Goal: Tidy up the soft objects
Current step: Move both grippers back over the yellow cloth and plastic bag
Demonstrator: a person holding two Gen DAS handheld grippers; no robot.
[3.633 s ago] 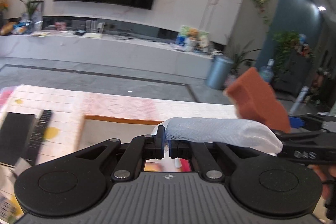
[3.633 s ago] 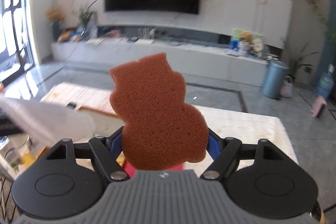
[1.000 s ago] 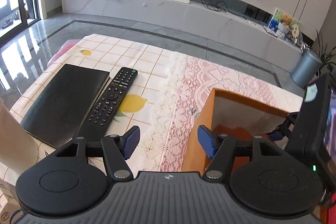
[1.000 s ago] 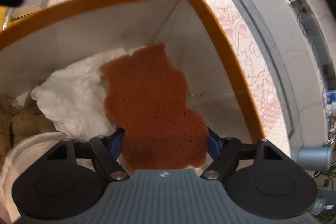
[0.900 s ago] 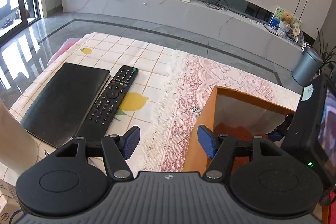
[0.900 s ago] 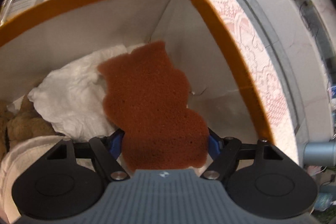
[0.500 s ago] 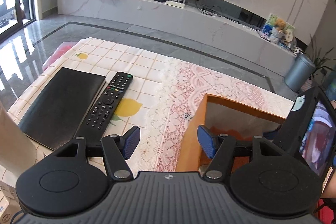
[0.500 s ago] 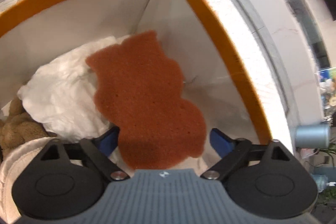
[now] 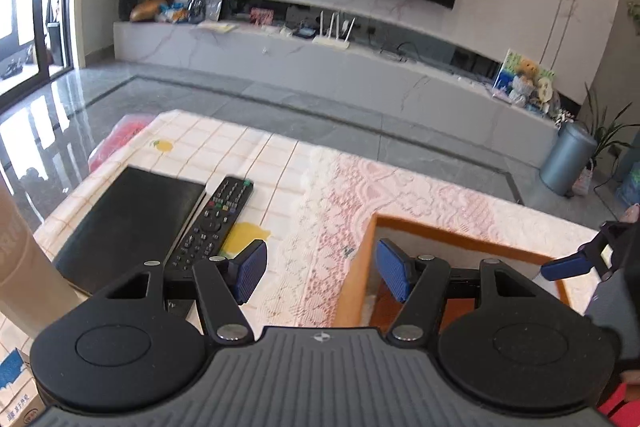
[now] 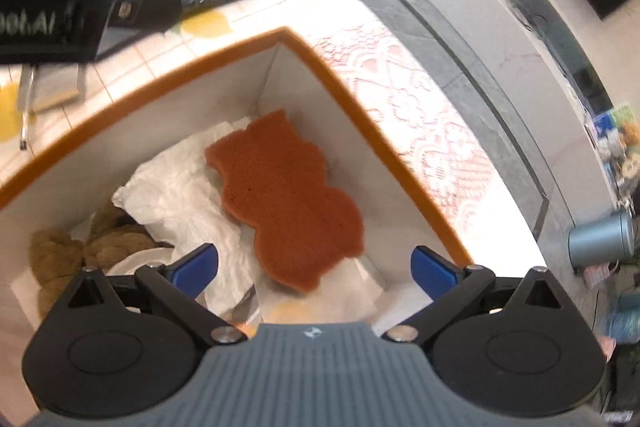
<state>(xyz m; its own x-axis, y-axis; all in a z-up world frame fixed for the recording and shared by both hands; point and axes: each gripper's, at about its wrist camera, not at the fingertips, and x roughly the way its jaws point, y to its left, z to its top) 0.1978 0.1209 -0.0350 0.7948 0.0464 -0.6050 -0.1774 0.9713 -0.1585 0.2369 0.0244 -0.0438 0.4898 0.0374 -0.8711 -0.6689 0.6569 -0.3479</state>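
A rust-brown, bear-shaped sponge [image 10: 288, 199] lies free inside the orange-rimmed white box [image 10: 348, 95], resting partly on a crumpled white cloth [image 10: 176, 187]. A brown plush toy [image 10: 60, 259] fills the box's left corner. My right gripper [image 10: 314, 267] hangs above the sponge, its jaws opening wide and the pads clear of it. My left gripper [image 9: 322, 267] is open with nothing between its fingers, hovering over the box's left rim [image 9: 460, 227] and the lace tablecloth. One blue fingertip [image 9: 568, 265] of the right gripper shows at the far right of the left wrist view.
A black remote [image 9: 216, 223] and a black notebook [image 9: 124, 223] lie on the checked tablecloth left of the box. A tall beige cylinder [image 9: 20, 267] stands at the near left. The left gripper's black body [image 10: 60, 15] crosses the top left of the right wrist view.
My right gripper let go of the sponge, spread its jaws and rose; the sponge now lies in the box. The left gripper lifted a little and stayed open.
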